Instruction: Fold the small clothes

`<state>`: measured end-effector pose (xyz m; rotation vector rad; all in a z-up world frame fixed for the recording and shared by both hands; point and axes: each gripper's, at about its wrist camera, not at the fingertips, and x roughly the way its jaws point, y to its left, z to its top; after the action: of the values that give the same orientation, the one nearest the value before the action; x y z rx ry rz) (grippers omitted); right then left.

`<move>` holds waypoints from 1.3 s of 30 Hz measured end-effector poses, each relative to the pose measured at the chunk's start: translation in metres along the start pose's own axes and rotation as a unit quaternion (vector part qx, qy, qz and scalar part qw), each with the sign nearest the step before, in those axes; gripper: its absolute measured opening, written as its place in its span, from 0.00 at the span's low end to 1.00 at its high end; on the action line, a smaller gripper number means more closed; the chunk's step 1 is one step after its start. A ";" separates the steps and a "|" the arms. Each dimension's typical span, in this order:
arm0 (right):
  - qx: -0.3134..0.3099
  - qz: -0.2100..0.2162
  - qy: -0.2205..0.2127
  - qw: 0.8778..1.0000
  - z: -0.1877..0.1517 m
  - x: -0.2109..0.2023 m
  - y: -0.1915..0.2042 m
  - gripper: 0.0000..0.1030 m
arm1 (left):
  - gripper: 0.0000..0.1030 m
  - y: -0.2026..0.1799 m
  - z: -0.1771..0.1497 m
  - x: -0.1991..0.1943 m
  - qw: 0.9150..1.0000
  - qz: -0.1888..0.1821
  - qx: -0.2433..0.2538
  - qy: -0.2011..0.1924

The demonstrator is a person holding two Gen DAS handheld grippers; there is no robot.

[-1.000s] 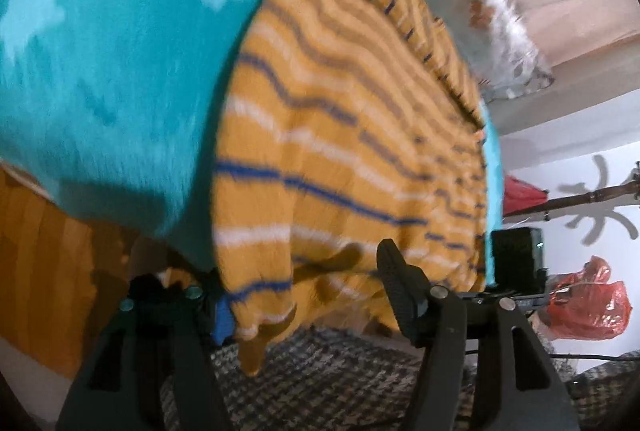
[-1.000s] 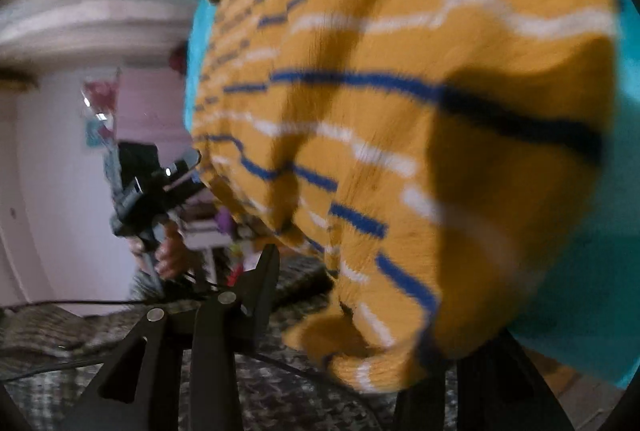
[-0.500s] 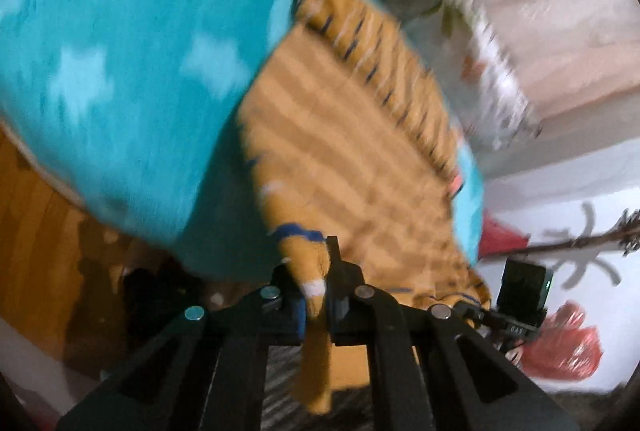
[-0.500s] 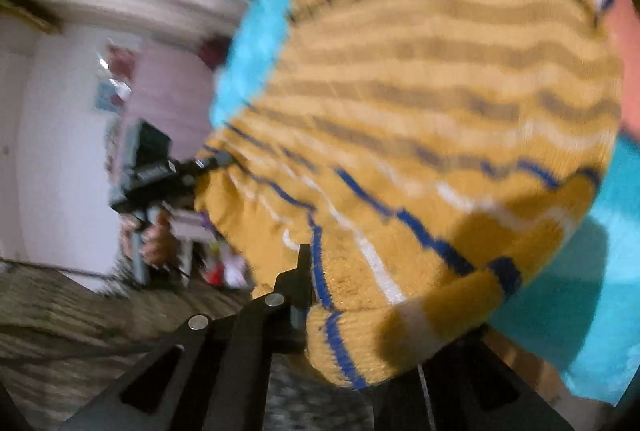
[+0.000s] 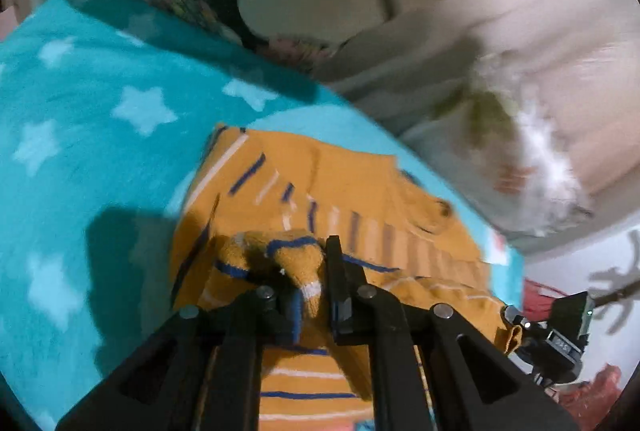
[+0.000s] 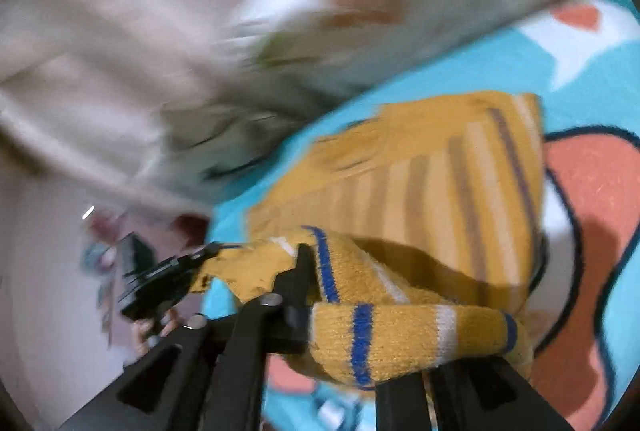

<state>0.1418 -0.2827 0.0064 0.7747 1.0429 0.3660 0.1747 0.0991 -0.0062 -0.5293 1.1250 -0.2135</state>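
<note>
Mustard-yellow striped knit sweater (image 5: 360,191) lies on the teal star-print blanket (image 5: 100,111), lower portion lifted and doubled over the flat upper part — a fold in progress, hem edge carried toward the neckline. The blanket gives a soft, flat bed for the fold, probably why the garment is spread there.

Left gripper (image 5: 308,295): jaws pressed together on a bunched corner of the hem; a tongue of yellow knit with a white and blue band pokes up between the fingers. Pinching at the corner keeps that edge taut so the fold line can stay straight.

Right gripper (image 6: 360,319): jaws opening. A thick roll of the knit sits between them and drapes over the right-hand finger, which it hides; the left finger (image 6: 298,279) rests against the cloth. Whether the pads still press the fabric — cannot tell; it looks more laid across than clamped.

The two tools hold opposite corners of the same edge, so the lifted half hangs level between them; each is visible in the other's view.

Beyond the blanket: a pale floral pillow (image 5: 520,135), blurred. A hand (image 6: 154,331) shows under the left tool.

Judgement: first fold nearly laid, corners not yet set down.
</note>
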 end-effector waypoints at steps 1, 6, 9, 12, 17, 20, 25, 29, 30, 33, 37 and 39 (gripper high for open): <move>0.016 -0.018 -0.001 1.000 0.006 0.009 -0.008 0.28 | 0.09 0.001 0.007 0.011 1.000 0.005 -0.004 0.012; 0.112 0.079 -0.028 0.990 0.023 0.008 -0.039 0.42 | 0.46 0.010 0.020 0.012 0.998 -0.053 -0.025 0.011; 0.143 0.105 -0.030 0.984 0.030 0.003 -0.056 0.48 | 0.46 0.020 0.034 0.015 0.995 -0.083 -0.056 0.019; 0.209 0.157 -0.039 0.964 0.035 0.016 -0.072 0.65 | 0.59 0.027 0.047 0.017 0.995 -0.062 -0.075 -0.002; 0.274 0.182 -0.053 0.943 0.037 0.023 -0.094 0.66 | 0.60 0.028 0.052 0.020 0.996 -0.048 -0.076 -0.001; 0.268 0.187 -0.053 0.944 0.042 0.022 -0.085 0.71 | 0.60 0.015 0.048 0.017 0.999 -0.024 -0.032 0.002; 0.208 0.163 -0.039 0.964 0.046 0.005 -0.058 0.73 | 0.60 -0.033 0.028 0.007 0.994 0.010 0.106 -0.012; 0.137 0.109 -0.023 0.984 0.050 -0.006 -0.033 0.74 | 0.60 -0.058 0.016 0.022 0.984 0.024 0.175 0.000; 0.126 0.095 -0.022 0.987 0.051 -0.005 -0.030 0.74 | 0.60 -0.061 0.016 0.031 0.983 0.032 0.181 0.006; 0.143 0.090 -0.029 0.985 0.058 0.002 -0.036 0.74 | 0.60 -0.059 0.025 0.056 0.983 0.076 0.170 0.008; 0.262 0.158 -0.056 0.950 0.059 0.019 -0.073 0.76 | 0.60 -0.029 0.046 0.075 0.989 0.115 0.092 0.013; 0.279 0.158 -0.049 0.946 0.054 0.024 -0.078 0.77 | 0.60 -0.011 0.051 0.076 0.994 0.095 0.048 0.023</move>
<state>0.1943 -0.3423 -0.0503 1.4664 0.9360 0.2997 0.2545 0.0725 -0.0445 -0.3304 1.1961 -0.1150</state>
